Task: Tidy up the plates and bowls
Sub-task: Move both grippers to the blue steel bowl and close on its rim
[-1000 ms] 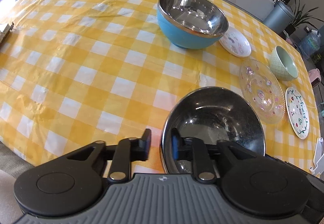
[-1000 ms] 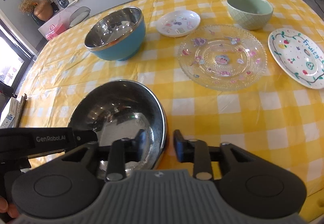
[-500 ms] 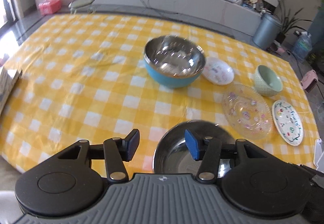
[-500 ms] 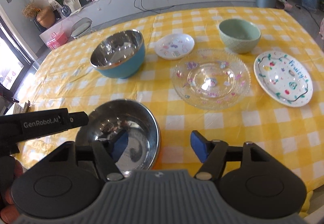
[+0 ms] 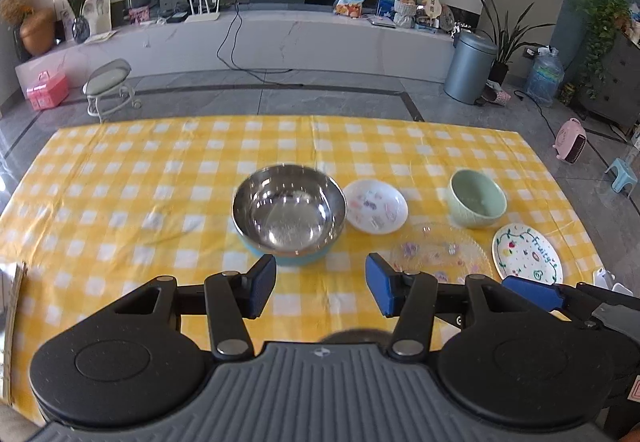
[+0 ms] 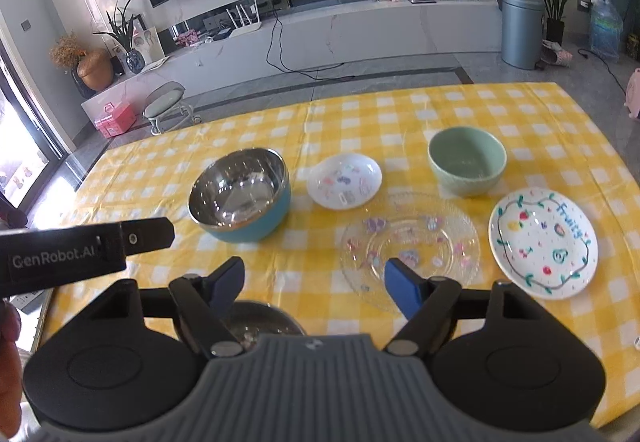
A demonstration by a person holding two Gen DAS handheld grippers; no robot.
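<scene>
Two hand-held grippers are in my hands above the near edge of the table (image 6: 532, 110), which wears a yellow checked cloth. My left hand-held gripper (image 5: 320, 284) has its jaws apart with nothing between them; they have just been opening, and through the gap I see only cloth. In the right wrist view its dark body reaches in from the left edge. My right hand-held gripper (image 6: 314, 282) also stands apart and empty, its jaws having just been opening wider.

Going left to right across the table: a steel bowl (image 6: 260, 318) sits at the near edge, mostly hidden behind my right gripper's body, free of both grippers. Farther back stands the blue bowl (image 6: 240, 200), steel inside, upright. Just beside it to the right lies a small white dish (image 6: 344, 181) with coloured prints, close to the blue bowl but apart in the right wrist view. Nearer me and to the right is the glass plate (image 6: 410, 248), clear with little coloured motifs, lying flat; my right gripper's right finger (image 6: 402, 286) overlaps its near rim in the picture. Behind the glass plate stands the green bowl (image 6: 466, 160), upright and empty. Farthest right lies the white plate (image 6: 544, 242) with painted fruit and a green vine border, just beside the glass plate.
</scene>
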